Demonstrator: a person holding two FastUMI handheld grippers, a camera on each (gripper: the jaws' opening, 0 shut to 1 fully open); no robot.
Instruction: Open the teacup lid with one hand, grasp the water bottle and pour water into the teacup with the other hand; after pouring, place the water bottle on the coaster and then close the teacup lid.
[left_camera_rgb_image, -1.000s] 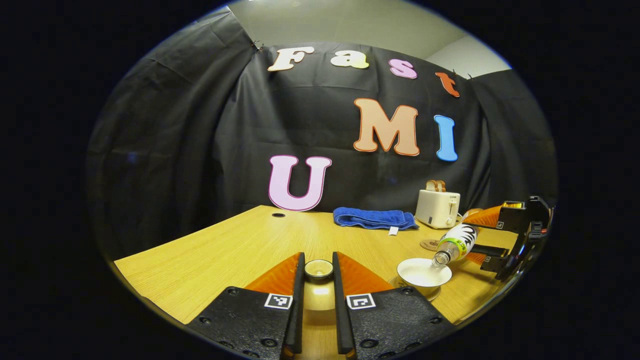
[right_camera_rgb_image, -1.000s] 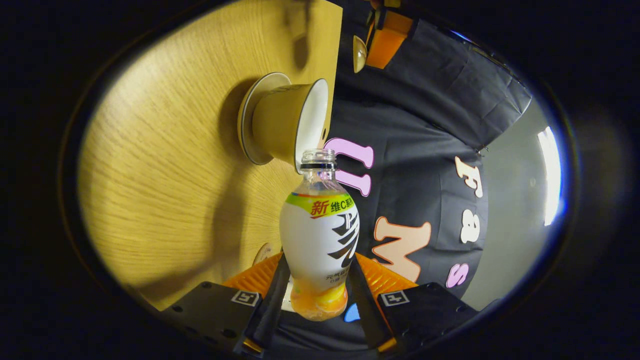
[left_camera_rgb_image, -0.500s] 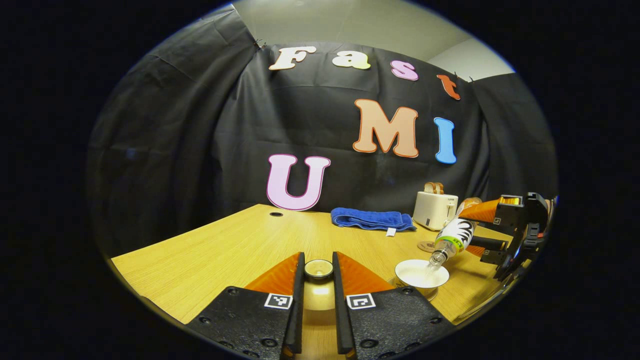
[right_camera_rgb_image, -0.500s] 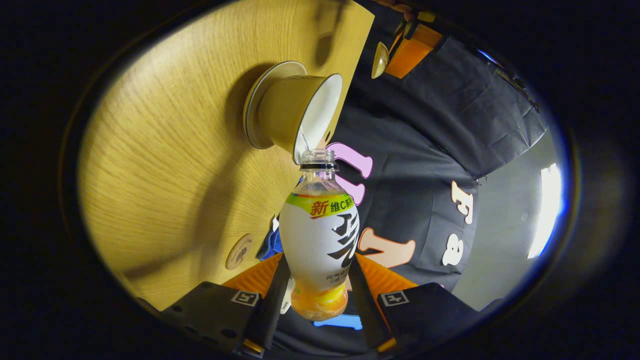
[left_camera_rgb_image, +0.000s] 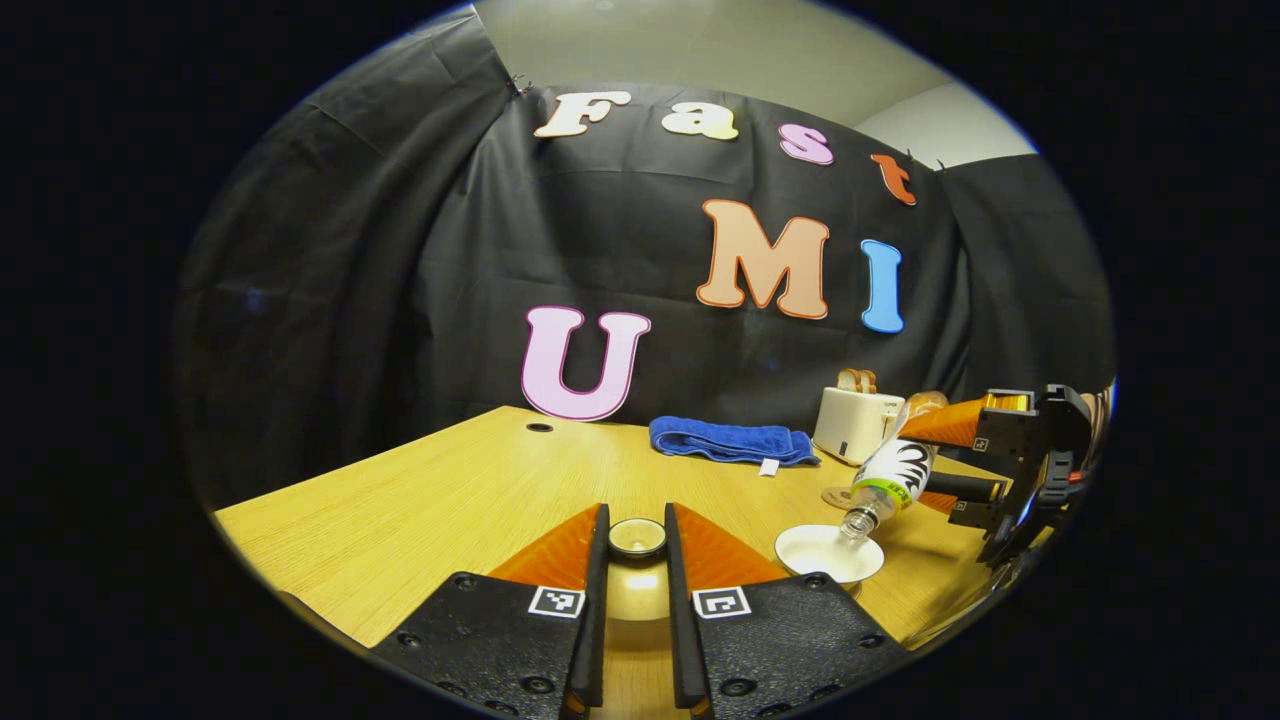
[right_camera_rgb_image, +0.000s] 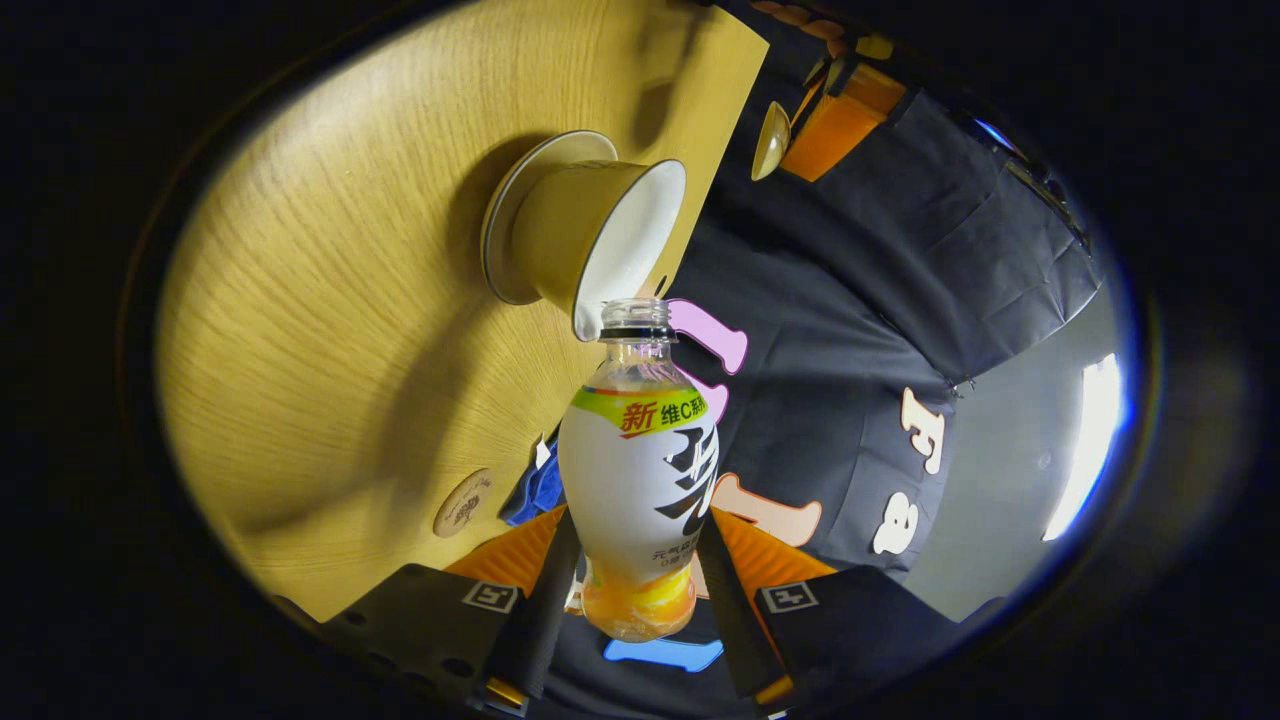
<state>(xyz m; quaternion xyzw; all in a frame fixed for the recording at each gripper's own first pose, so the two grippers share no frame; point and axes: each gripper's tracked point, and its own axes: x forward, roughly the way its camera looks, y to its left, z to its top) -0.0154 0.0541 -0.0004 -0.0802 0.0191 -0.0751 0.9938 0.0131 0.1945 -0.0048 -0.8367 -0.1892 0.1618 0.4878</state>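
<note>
My left gripper (left_camera_rgb_image: 636, 600) is shut on the teacup lid (left_camera_rgb_image: 637, 538), held above the wooden table (left_camera_rgb_image: 440, 500) to the left of the teacup. The teacup (left_camera_rgb_image: 828, 553) stands open on its saucer, white inside. My right gripper (right_camera_rgb_image: 632, 575) is shut on the water bottle (right_camera_rgb_image: 638, 470), which is uncapped and tipped with its mouth over the teacup (right_camera_rgb_image: 590, 240) rim. In the left gripper view the bottle (left_camera_rgb_image: 888, 478) slants down from the right gripper (left_camera_rgb_image: 985, 470). The round coaster (left_camera_rgb_image: 838, 496) lies behind the cup; it is also in the right gripper view as coaster (right_camera_rgb_image: 462, 503).
A folded blue towel (left_camera_rgb_image: 725, 441) lies at the back of the table. A white toaster (left_camera_rgb_image: 858, 426) with bread slices stands right of it. The black cloth wall rises behind. A small hole (left_camera_rgb_image: 539, 427) marks the table's far left part.
The bottle has tipped back a little and its mouth has lifted slightly from the cup rim. The left gripper holds the lid steady and has turned slightly left.
</note>
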